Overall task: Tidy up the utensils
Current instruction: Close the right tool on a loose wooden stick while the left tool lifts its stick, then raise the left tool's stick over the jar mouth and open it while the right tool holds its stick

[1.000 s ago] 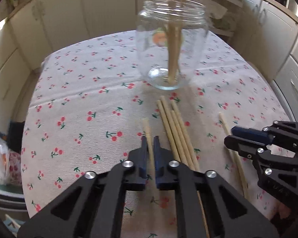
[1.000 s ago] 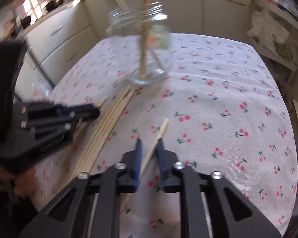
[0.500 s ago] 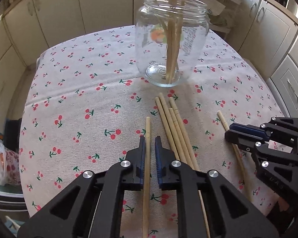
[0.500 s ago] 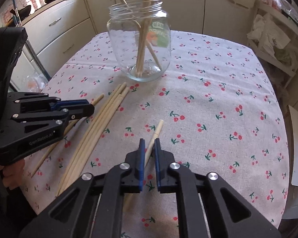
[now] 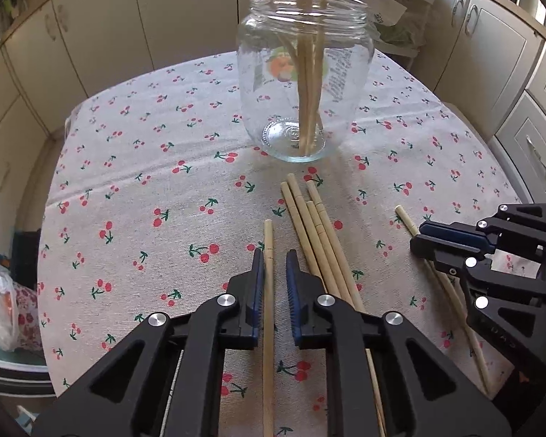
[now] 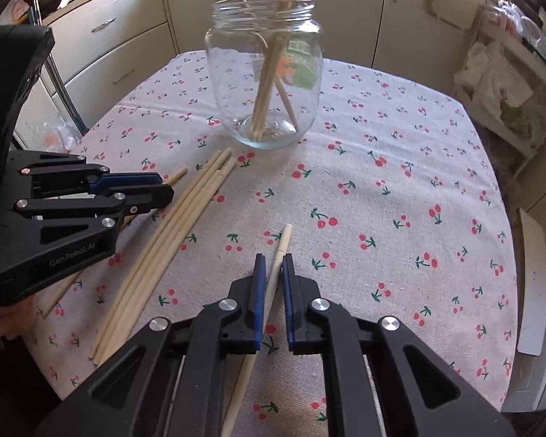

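Table (image 5: 134, 167) under a cherry-print cloth fills both wrist views, with pale kitchen cabinets (image 5: 91, 36) beyond its far edge. Ahead of both tools, well past their fingertips, stands a clear glass jar (image 5: 302, 73), upright, with several wooden chopsticks leaning inside it and poking out above the rim. Between the two tools lies a loose bundle of chopsticks (image 5: 316, 225) flat on the cloth, just to the right of the left hand-held gripper (image 5: 275, 266) and pointing toward the jar. The left hand-held gripper has its blue-padded jaws drawn together on a single chopstick (image 5: 268, 240), which runs straight out between the pads and ends short of the jar; the left pad touches the stick, while a narrow slit shows against the right pad. The right hand-held gripper (image 6: 271, 266) is likewise clamped on its own chopstick (image 6: 282, 244), a paler one that slants out between the pads, its tip a little ahead of them, and passes back under the tool's body. Seen from the left wrist, the right tool sits low at the right edge, over that same stick.
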